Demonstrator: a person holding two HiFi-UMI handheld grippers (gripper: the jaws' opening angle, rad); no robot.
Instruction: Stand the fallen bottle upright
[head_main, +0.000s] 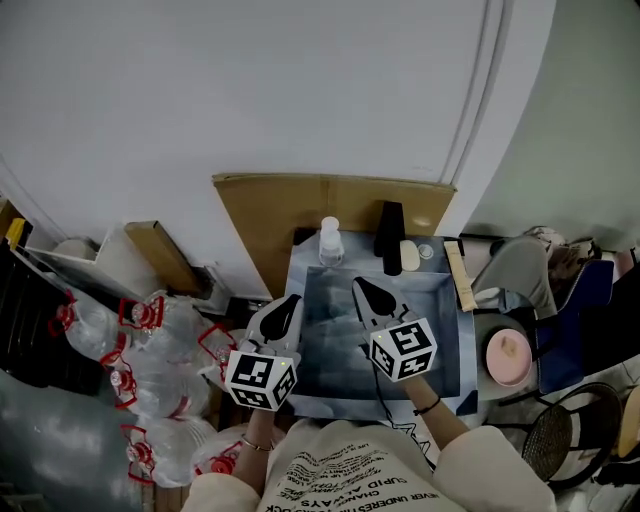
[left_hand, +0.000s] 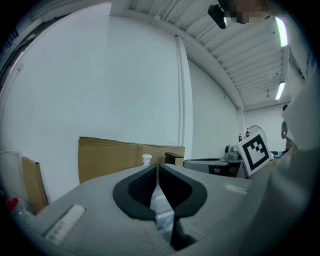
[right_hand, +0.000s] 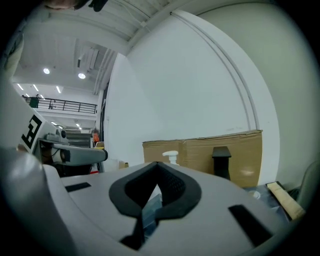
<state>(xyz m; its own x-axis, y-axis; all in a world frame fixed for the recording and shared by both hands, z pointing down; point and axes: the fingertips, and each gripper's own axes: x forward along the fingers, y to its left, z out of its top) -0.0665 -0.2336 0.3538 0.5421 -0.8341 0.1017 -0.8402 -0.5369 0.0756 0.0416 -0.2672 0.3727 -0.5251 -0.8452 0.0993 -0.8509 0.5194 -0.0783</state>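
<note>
A clear pump bottle (head_main: 329, 243) with a white top stands upright at the far edge of the blue-grey mat (head_main: 330, 345). Its white pump head also shows over the jaws in the left gripper view (left_hand: 146, 159) and in the right gripper view (right_hand: 171, 157). My left gripper (head_main: 290, 299) hovers over the mat's left edge, short of the bottle, its jaws shut and empty (left_hand: 158, 166). My right gripper (head_main: 358, 285) is over the mat's middle, to the near right of the bottle, also shut with nothing between the pads (right_hand: 157, 164).
A cardboard sheet (head_main: 300, 205) leans on the wall behind the mat. A black stand (head_main: 390, 237) and a small white item (head_main: 410, 256) sit right of the bottle. A wooden strip (head_main: 460, 276) borders the mat's right side. Several red-capped water jugs (head_main: 150, 360) lie on the floor at left.
</note>
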